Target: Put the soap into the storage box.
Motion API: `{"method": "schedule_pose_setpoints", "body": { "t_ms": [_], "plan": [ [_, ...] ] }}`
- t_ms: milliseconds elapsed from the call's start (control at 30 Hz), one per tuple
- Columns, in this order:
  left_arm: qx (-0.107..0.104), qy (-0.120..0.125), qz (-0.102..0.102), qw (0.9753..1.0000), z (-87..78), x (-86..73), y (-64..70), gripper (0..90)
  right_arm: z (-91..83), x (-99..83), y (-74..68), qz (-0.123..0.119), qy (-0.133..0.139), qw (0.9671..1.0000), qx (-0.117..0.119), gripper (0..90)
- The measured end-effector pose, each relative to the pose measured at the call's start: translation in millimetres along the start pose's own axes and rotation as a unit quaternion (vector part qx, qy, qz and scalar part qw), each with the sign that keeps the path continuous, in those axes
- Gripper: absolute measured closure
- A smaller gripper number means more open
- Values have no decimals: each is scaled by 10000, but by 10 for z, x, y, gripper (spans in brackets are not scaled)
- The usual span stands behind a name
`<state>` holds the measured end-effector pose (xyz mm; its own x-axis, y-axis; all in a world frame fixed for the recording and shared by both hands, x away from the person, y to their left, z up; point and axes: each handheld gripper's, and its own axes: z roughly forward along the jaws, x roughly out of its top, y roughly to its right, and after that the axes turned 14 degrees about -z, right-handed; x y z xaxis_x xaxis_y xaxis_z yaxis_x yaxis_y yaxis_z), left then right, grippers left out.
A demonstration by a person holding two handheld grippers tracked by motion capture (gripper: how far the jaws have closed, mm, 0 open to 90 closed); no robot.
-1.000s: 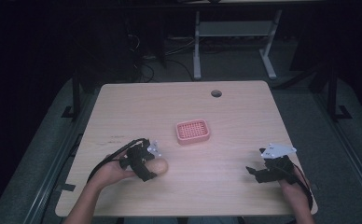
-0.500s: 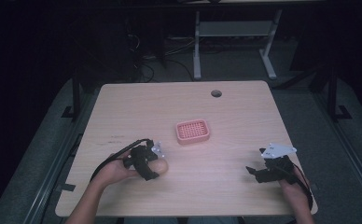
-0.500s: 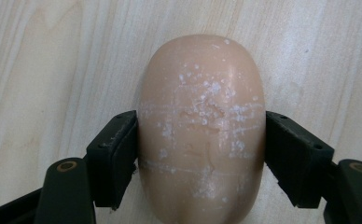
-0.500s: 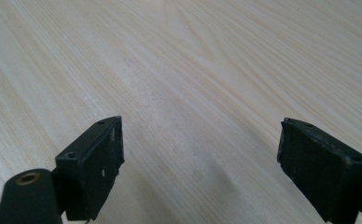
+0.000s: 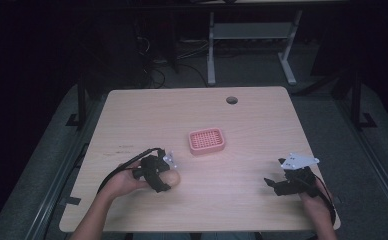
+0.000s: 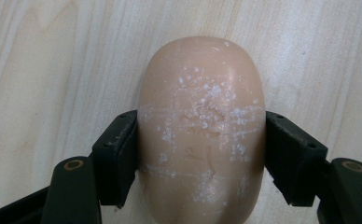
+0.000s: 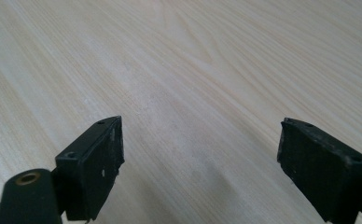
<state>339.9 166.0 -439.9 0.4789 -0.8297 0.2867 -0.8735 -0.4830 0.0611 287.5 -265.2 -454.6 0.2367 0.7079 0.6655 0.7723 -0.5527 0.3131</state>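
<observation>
A beige oval soap bar [image 6: 202, 126] with white flecks lies on the wooden table [image 5: 132, 120]. My left gripper [image 6: 201, 154] is shut on it, both black pads pressing its sides. From above, the left gripper [image 5: 163, 176] and the soap bar [image 5: 172, 178] sit at the table's front left. A pink slotted soap dish [image 5: 206, 141] rests near the table's middle, apart from both grippers. At the front right my right gripper [image 5: 272, 183] rests low over the table. Its own camera shows the right gripper [image 7: 200, 158] open, with bare wood between its jaws.
A round cable hole [image 5: 231, 100] is in the table's far edge area. A metal stand [image 5: 252, 35] and cables lie on the dark floor beyond the table. A cable [image 5: 127, 165] loops from the left gripper across the front left.
The left gripper and the soap have barely shifted; the hand turned slightly. The right gripper has stayed in place.
</observation>
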Motion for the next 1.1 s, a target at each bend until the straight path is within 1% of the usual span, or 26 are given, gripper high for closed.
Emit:
{"method": "schedule_pose_setpoints", "body": {
  "t_ms": [67, 133, 200, 300, 333, 367, 533, 633, 667, 800, 933, 967, 1100],
  "plan": [
    [16, -4, 0, 10000, -1, 0, 3, 322, 2, -1, 2, -49, -12, 10000, -6, 140],
    [66, -5, 8, 10000, -3, 0, 0, 323, 7, 2, -1, -30, -9, 10000, 14, 140],
    [52, 50, -36, 10000, -13, -2, -4, 323, 8, 2, -1, -18, -12, 10000, 17, 140],
    [56, 128, -38, 9999, -49, 4, -11, 323, 5, 2, -2, -19, 0, 10000, 6, 139],
    [48, 135, -48, 9999, -58, 6, -9, 324, 5, 0, 3, -58, -4, 10000, -2, 140],
    [52, 153, -39, 9999, -67, 12, -8, 324, 5, 4, -4, -6, 6, 10000, 14, 140],
    [43, 194, -27, 9998, -98, 42, -2, 324, 8, 7, -1, -66, -5, 10000, 7, 139],
    [11, 227, -27, 9997, -114, 74, -7, 324, 8, 9, -4, -23, 9, 10000, 14, 140],
    [-30, 277, -51, 9996, -123, 89, -13, 324, 7, 8, -4, -18, 10, 10000, 13, 139],
    [-43, 272, -31, 9996, -139, 125, -20, 324, 5, 7, -1, -6, 14, 10000, 8, 140],
    [-69, 312, 14, 9995, -173, 195, -24, 323, 7, 8, -2, -4, 22, 10000, 13, 139],
    [-123, 326, 6, 9994, -186, 231, -31, 323, 13, 9, -4, 8, 28, 10000, 31, 140],
    [-141, 298, 29, 9995, -199, 288, -55, 323, 23, 11, -5, 1, 29, 10000, 46, 140]
  ]
}}
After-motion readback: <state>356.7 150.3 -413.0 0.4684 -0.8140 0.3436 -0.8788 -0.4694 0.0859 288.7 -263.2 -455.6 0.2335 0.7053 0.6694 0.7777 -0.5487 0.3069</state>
